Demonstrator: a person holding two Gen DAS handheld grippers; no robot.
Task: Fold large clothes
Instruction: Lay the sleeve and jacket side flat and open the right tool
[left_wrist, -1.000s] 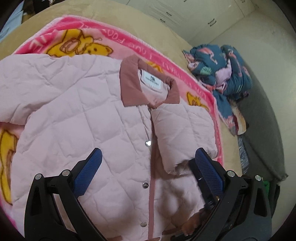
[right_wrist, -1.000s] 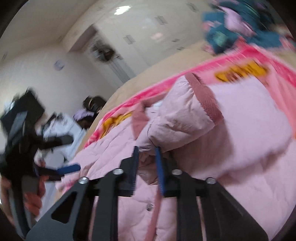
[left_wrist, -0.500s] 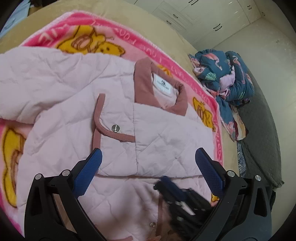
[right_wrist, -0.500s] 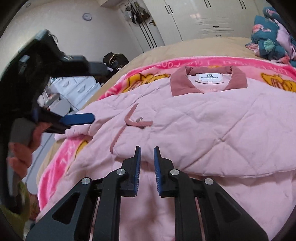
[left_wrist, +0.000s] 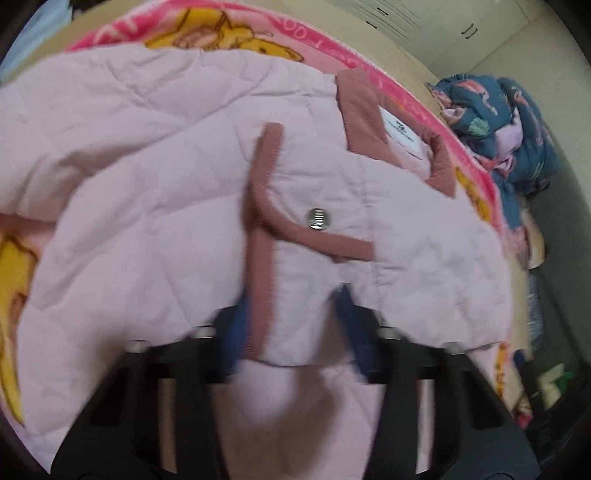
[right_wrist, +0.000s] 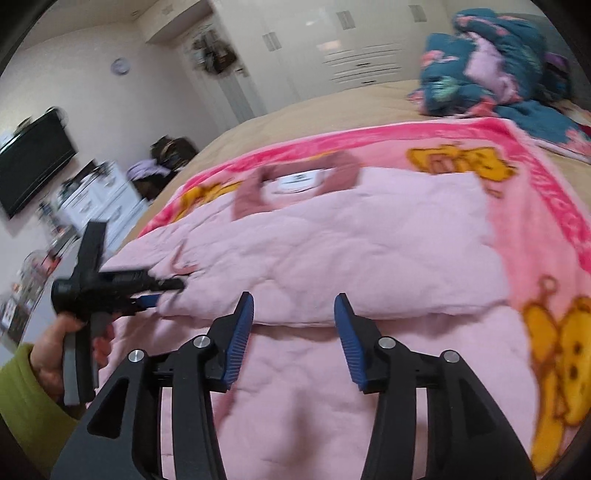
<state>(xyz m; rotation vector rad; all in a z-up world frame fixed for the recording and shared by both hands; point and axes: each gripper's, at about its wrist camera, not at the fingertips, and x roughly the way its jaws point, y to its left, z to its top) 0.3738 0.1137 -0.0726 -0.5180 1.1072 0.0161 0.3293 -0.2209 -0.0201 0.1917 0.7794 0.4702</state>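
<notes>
My left tool (left_wrist: 291, 325) has just closed and pinches the folded sleeve cuff (left_wrist: 291, 295) of the pink quilted jacket (right_wrist: 332, 251). My right tool (right_wrist: 294, 332), jaws just opening, hovers empty above it. The jacket lies on the cartoon blanket (right_wrist: 535, 206) on the bed (right_wrist: 314, 110).

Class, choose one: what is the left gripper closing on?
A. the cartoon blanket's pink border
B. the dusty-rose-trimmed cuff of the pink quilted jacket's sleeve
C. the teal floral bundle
B: the left gripper has just been closing, with the dusty-rose-trimmed cuff of the pink quilted jacket's sleeve between its blue pads.
</notes>
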